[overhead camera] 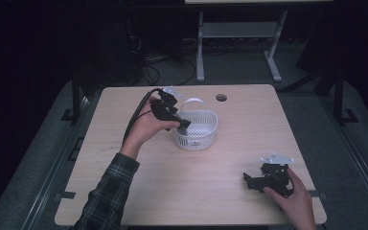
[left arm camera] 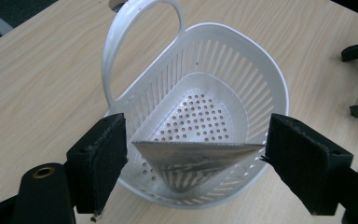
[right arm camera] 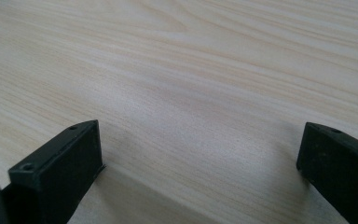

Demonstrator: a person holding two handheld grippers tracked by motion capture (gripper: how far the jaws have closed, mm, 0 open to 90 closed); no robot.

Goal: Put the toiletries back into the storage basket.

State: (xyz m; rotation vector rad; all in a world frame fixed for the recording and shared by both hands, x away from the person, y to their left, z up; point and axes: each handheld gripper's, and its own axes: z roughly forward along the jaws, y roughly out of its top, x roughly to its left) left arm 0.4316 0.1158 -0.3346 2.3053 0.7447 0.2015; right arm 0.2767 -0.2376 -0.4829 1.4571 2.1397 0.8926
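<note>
Inside basket [left arm camera: 261, 74]; silvery pouch [left arm camera: 198, 161]

Dark room; light wood table [overhead camera: 211, 187]; grey floor; white-legged desk frame [overhead camera: 239, 33] behind; cables [overhead camera: 160, 67].

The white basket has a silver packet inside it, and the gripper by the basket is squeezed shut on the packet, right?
Not quite. In the left gripper view the left gripper is open: its jaws stand apart on either side of the silver packet, with gaps showing. The rest holds: the packet sits inside the white basket.
</note>
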